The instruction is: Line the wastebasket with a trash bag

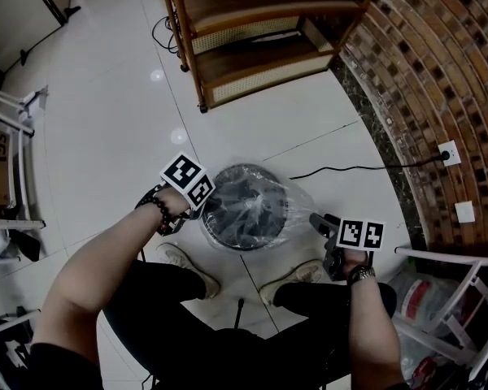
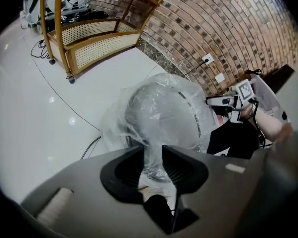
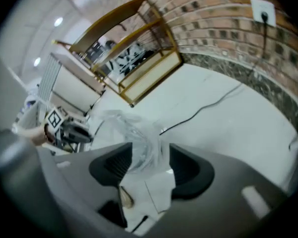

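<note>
The bin point(image 1: 242, 210) stands on the floor point(image 1: 114, 136) with the bag point(image 1: 298, 195) draped over it. The left gripper point(image 2: 152, 157) pinches the bag's film. The right gripper point(image 3: 150, 155) has its jaws apart, film loose between them

Right gripper point(image 3: 146, 155): dark fingers point(image 3: 188, 170) apart, with a crumpled clear bag point(image 3: 139, 135) standing between them and a sliver of gap on the right side. White floor point(image 3: 228, 133) beyond. Black cable point(image 3: 208, 105) runs toward the brick wall point(image 3: 223, 29) and socket point(image 3: 263, 12). Wooden shelf point(image 3: 144, 68) behind. Left gripper point(image 3: 82, 134) just left of the bag.
</note>
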`<state>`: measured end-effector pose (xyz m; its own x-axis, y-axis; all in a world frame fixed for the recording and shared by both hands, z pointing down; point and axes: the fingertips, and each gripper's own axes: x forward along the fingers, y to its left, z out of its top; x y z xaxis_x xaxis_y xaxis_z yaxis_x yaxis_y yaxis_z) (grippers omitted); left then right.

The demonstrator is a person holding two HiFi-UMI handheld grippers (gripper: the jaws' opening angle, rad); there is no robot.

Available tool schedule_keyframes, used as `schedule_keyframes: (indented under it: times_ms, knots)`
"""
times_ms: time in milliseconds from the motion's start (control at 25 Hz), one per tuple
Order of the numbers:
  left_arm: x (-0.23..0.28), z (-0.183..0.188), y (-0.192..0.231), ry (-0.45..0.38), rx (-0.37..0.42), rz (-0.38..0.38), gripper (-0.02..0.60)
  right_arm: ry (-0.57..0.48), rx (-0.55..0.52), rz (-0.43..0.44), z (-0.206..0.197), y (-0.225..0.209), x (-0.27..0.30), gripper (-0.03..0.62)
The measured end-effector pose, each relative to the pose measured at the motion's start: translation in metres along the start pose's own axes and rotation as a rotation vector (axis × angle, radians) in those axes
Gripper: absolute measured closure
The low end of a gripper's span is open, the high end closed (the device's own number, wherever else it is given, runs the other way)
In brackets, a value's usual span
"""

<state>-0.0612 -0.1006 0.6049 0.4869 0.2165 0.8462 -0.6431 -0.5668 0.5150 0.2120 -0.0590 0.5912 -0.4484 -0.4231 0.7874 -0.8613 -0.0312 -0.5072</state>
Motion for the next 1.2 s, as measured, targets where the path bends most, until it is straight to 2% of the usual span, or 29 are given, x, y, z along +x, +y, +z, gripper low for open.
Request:
schedule_keyframes:
  times_ms: [80, 160, 280, 400, 640, 880, 1040, 1200]
  knots:
    - [-0.002, 0.001, -0.001, -0.011, -0.008, -0.005, 0.456, 0.037, -0.148, -0.002, 0.001, 0.013, 0.0, 0.293]
    - [-0.004, 0.003, -0.002, -0.021, -0.011, -0.006, 0.453, 0.025, -0.252, -0.002, 0.011, 0.026, -0.002, 0.258]
    - [-0.006, 0.005, -0.003, -0.029, -0.006, 0.001, 0.442, -0.004, -0.405, -0.022, 0.028, 0.047, 0.002, 0.247]
    - [-0.003, 0.004, -0.001, -0.022, -0.003, 0.02, 0.432, 0.052, -0.53, -0.022, 0.027, 0.064, 0.027, 0.247]
    - [0.008, 0.004, -0.003, -0.027, -0.01, 0.04, 0.418, 0.17, -0.595, -0.028, 0.011, 0.077, 0.079, 0.249]
    - [0.015, 0.014, -0.009, -0.088, -0.019, 0.065, 0.405, 0.197, -0.574, -0.026, 0.0, 0.084, 0.102, 0.272]
    - [0.016, 0.018, -0.012, -0.123, -0.026, 0.071, 0.389, 0.139, -0.573, -0.043, 0.01, 0.086, 0.093, 0.272]
    - [-0.006, 0.023, -0.024, -0.217, -0.063, 0.007, 0.354, 0.012, -0.643, -0.092, 0.041, 0.092, 0.056, 0.27]
